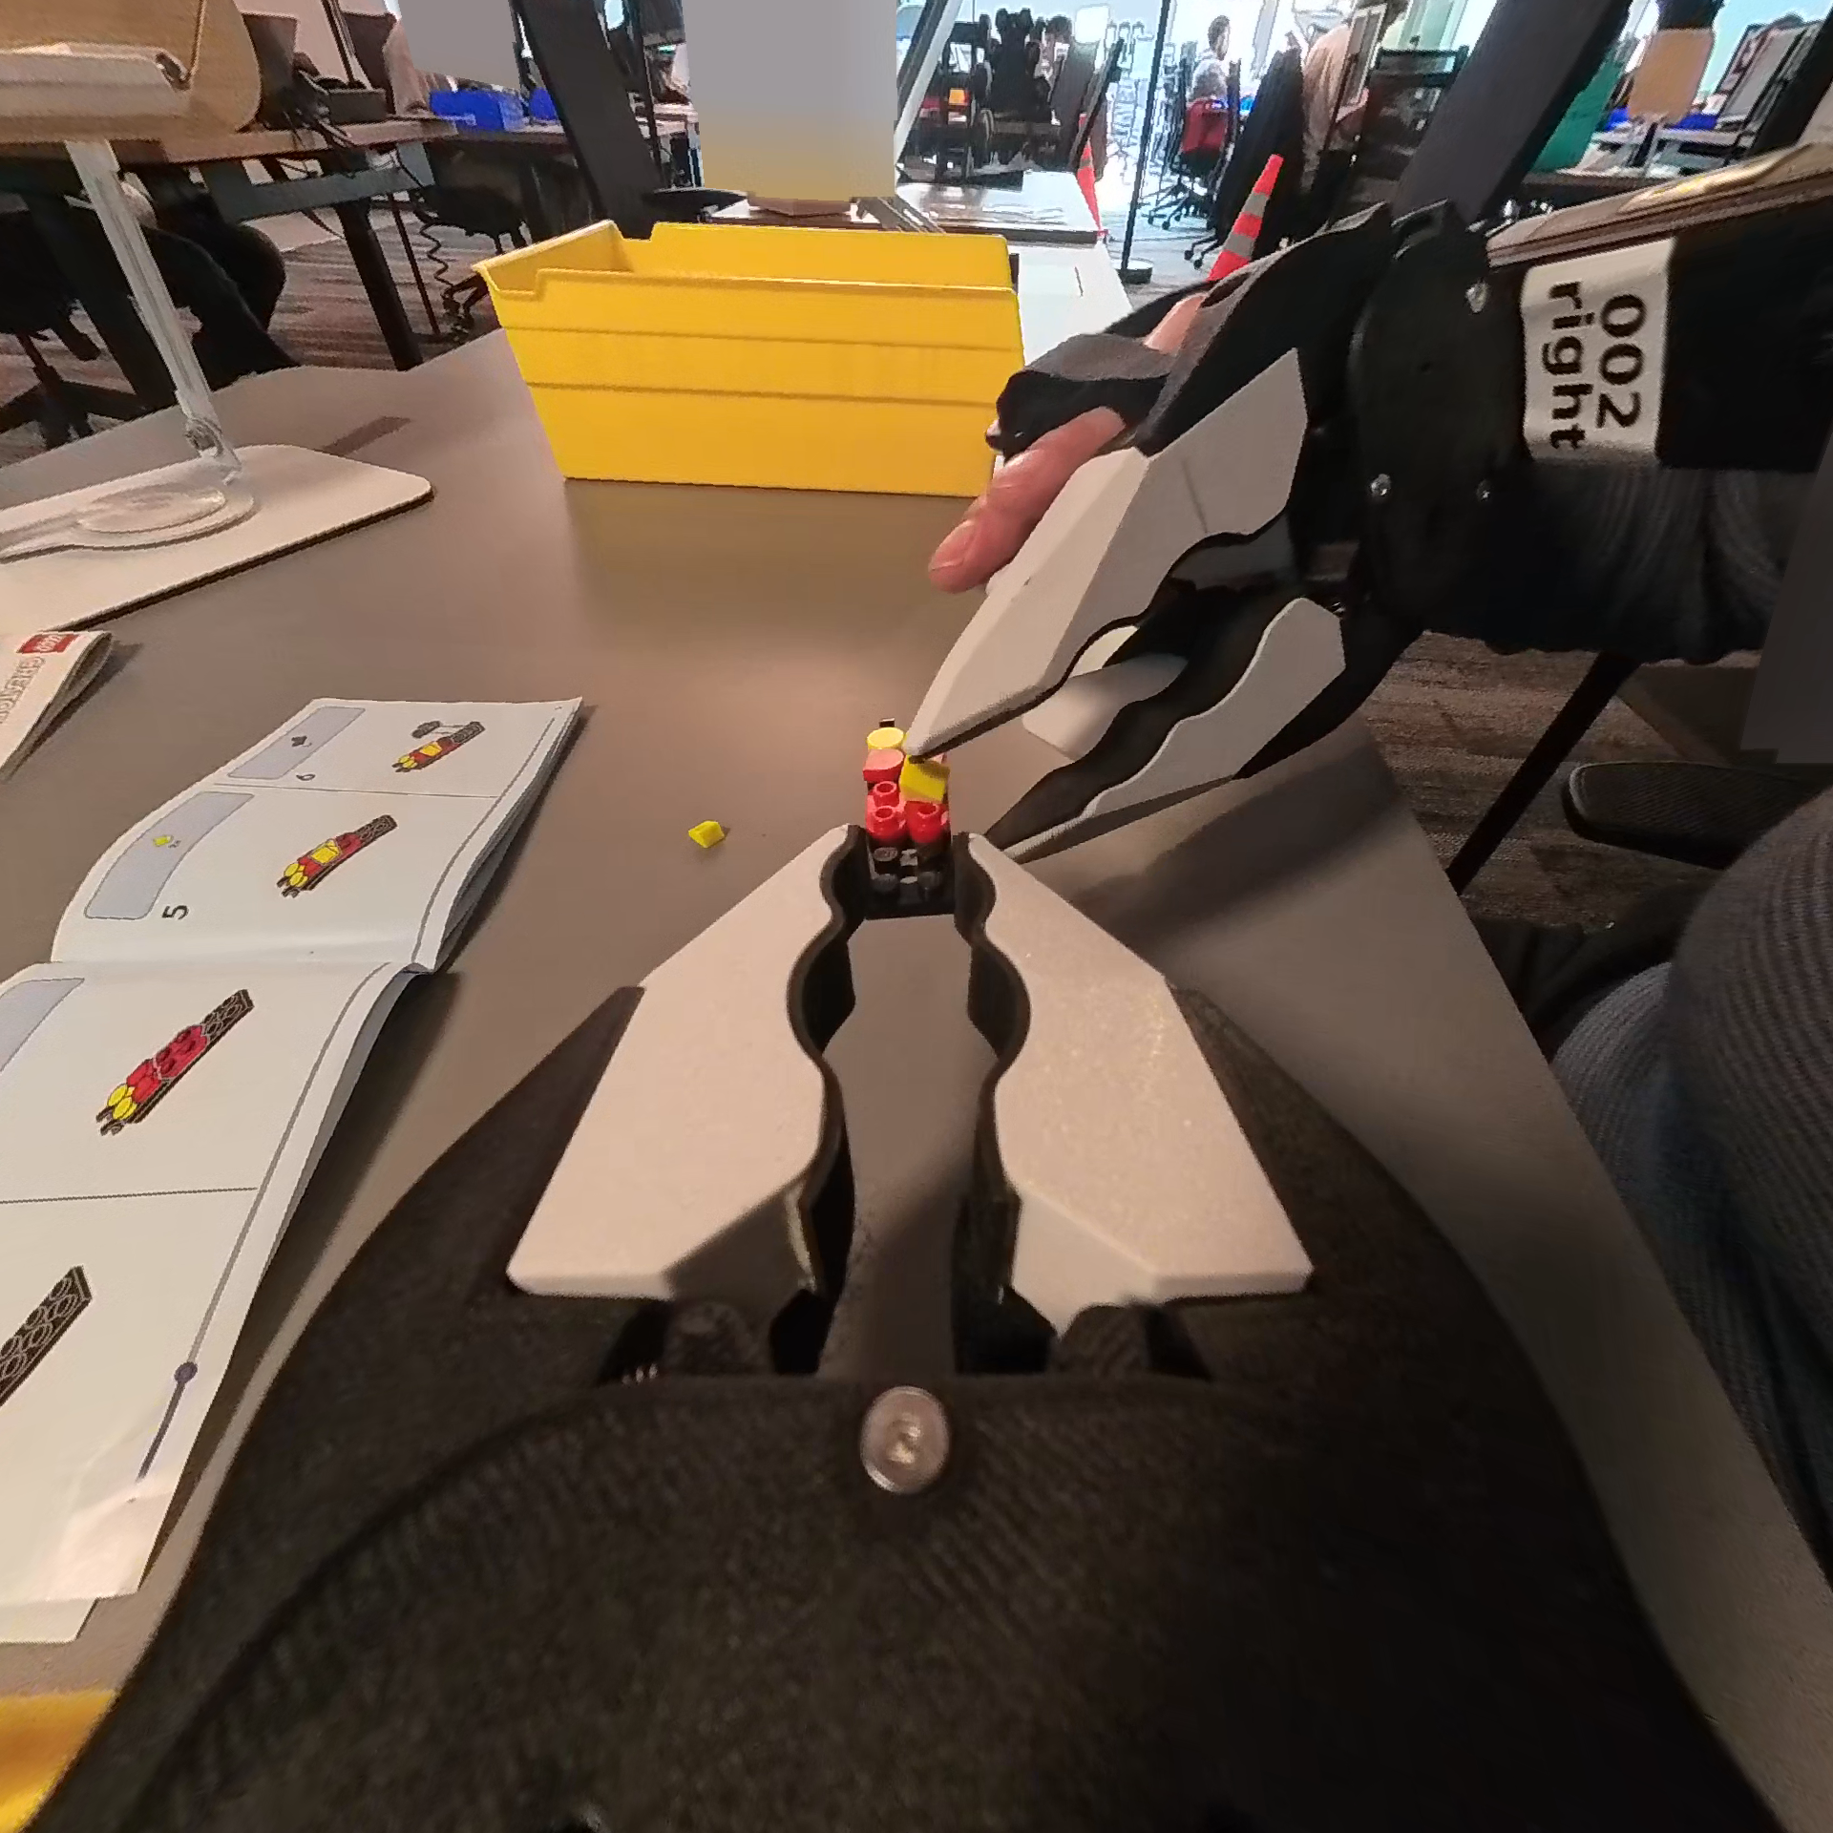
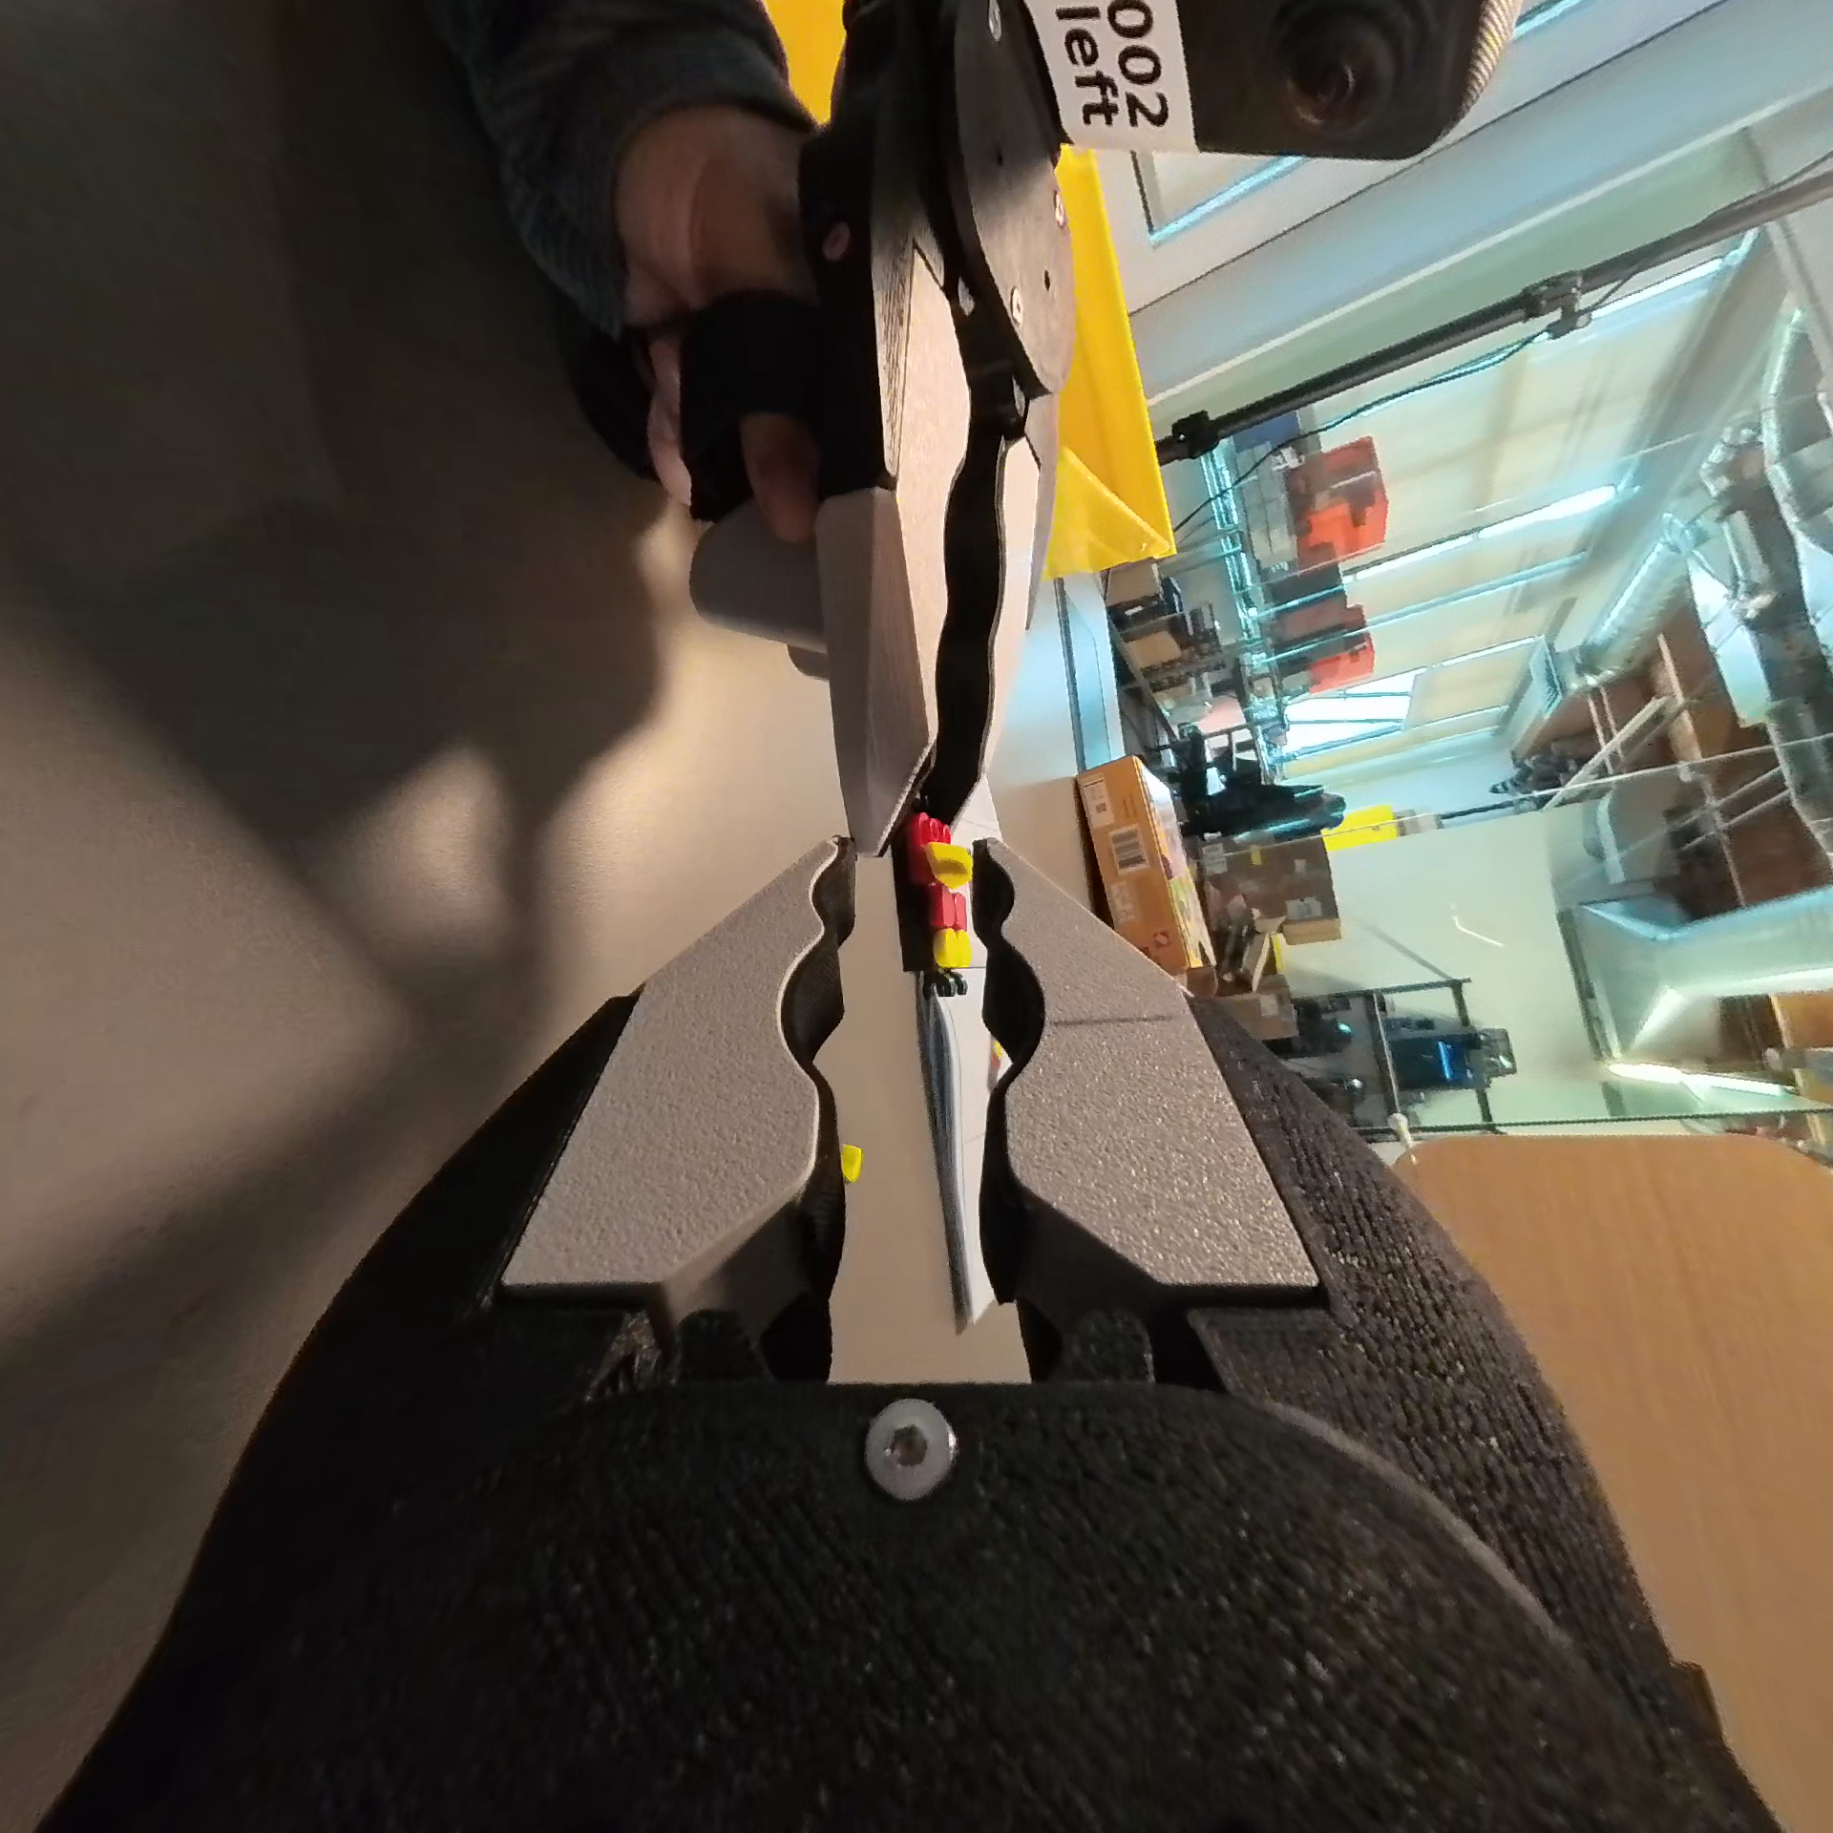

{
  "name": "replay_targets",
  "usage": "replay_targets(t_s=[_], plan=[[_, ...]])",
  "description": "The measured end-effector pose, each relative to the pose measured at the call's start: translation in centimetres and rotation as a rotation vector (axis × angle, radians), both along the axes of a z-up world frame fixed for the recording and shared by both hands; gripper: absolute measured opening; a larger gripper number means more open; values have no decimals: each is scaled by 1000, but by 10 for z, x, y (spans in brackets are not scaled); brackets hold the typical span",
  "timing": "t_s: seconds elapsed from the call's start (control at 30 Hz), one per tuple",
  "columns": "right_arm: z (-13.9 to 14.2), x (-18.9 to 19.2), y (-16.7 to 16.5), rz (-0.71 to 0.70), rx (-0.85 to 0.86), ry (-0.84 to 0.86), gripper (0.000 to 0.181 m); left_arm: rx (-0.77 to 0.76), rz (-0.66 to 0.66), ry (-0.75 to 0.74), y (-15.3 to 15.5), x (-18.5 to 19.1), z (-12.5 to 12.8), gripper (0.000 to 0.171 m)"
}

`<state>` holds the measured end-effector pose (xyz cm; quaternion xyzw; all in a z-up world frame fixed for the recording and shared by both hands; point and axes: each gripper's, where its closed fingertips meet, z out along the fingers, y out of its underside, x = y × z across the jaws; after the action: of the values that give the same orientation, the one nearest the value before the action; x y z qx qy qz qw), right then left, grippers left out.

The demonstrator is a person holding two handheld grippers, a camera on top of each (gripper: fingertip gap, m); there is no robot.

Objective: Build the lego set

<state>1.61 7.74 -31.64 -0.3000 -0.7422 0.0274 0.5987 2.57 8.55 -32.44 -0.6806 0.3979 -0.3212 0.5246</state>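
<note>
Grey table [image 1: 615, 595] holds a yellow bin [image 1: 764, 367] at the back. Near the booklet [image 1: 298, 843], the left tongs [image 1: 905, 853] pinch the toy brick model [image 1: 905, 808]. Right tongs [image 1: 927, 756] are spread apart, one tip touching its yellow top piece [image 1: 927, 781].

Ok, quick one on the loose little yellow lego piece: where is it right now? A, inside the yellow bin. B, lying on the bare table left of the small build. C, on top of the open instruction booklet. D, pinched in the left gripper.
B: in the left wrist view the loose yellow piece lies on the grey table, left of the build, apart from the instruction booklet.
</note>
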Motion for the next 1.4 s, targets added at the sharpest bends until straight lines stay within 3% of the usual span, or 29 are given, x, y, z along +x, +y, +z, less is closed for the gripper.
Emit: replay_targets(t_s=[0.97, 1.4], plan=[[-3, 7, 1, -26, -27, -14, 24, 0, -5, 4, -1, 1, 0, 16], [-2, -3, 5, -78, 120, 1, 22, -3, -2, 5, -1, 0, 0, 16]])
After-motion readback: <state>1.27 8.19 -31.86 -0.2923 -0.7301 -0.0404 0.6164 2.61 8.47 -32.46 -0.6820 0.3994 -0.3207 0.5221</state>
